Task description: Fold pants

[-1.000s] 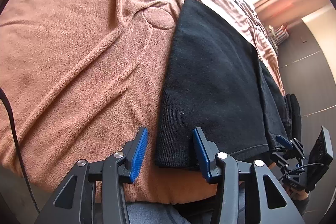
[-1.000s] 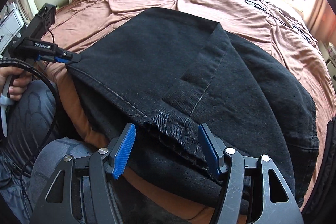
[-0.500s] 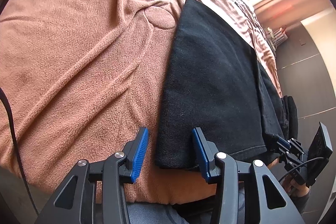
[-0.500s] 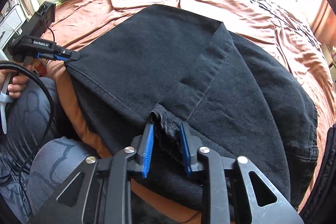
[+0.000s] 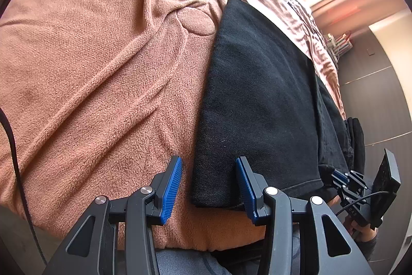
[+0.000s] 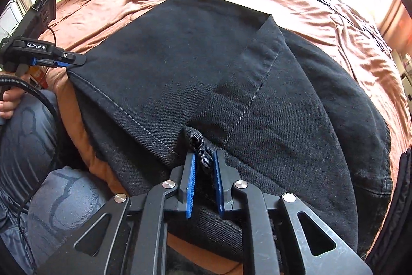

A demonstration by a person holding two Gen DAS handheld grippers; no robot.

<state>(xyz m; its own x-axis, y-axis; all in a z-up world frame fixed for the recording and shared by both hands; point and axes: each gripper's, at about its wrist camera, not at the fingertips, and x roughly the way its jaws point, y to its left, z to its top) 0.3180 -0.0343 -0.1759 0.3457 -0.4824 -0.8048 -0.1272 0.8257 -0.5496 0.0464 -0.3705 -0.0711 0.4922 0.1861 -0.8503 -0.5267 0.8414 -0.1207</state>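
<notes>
Legibly, "GenRobot.AI" on left tongs

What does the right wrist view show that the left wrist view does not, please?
Only the right wrist view shows the right gripper closing on a bunched fold of the black pants, and the hem band. Only the left wrist view shows the left gripper open astride the pants' corner. Both show the pants on the brown blanket.

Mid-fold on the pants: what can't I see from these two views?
- Pants' right edge: right wrist view, cut by the lens rim.
- Underside layers: both views, covered by the top fold.
- Left tongs' contact with the corner: left wrist view, unclear.
- Windowsill items: both views, glare.
</notes>
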